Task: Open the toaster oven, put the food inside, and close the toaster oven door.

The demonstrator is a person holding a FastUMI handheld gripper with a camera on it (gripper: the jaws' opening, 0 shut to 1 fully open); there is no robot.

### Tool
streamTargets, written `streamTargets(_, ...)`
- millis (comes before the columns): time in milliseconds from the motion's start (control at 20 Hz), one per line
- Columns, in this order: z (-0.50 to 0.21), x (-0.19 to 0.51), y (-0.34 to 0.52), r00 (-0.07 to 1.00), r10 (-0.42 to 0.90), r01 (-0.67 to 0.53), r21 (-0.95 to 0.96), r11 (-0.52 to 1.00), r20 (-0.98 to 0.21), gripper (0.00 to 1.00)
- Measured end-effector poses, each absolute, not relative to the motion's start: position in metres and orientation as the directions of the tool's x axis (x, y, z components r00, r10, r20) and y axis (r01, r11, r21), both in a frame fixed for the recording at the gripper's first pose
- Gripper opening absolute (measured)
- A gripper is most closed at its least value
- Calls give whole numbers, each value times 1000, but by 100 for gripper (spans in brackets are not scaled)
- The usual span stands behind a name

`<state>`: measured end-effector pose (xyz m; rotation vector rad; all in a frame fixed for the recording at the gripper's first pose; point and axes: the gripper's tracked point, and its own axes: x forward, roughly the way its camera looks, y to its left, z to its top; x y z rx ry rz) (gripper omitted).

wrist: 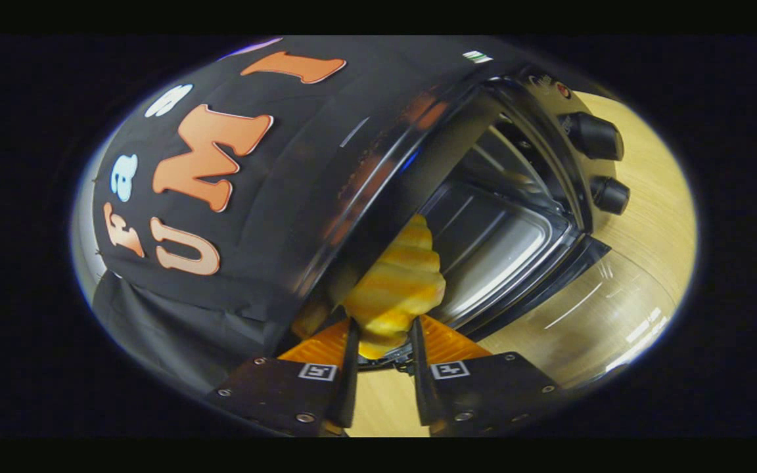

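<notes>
The jaws are clamped on the bread (pixel 395 282), one finger (pixel 350 348) pressing each side of its lower end. The gripper (pixel 382 343) holds the ridged, golden bread at the mouth of the oven (pixel 516 197), its upper part reaching into the cavity. The door (pixel 589 295) hangs open, its glass lying low over the wooden surface (pixel 648 197). A metal tray (pixel 497 243) sits inside, beyond the bread. Two knobs (pixel 592 135) stand on the control panel beside the opening.

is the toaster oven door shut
No, the toaster oven door hangs open, with the croissant in the gripper at the opening.
</notes>
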<state>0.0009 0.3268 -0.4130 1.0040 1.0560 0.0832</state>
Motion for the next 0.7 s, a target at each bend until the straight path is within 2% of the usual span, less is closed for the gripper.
streamTargets(50,-413,-3,330,525,507,381,722,578,-683,47)
streamTargets(100,-414,-3,330,526,505,377,720,582,-684,52)
streamTargets(450,-402,-8,322,575,491,325,733,597,-654,79)
streamTargets(700,-383,-20,305,632,479,304,763,571,-610,83)
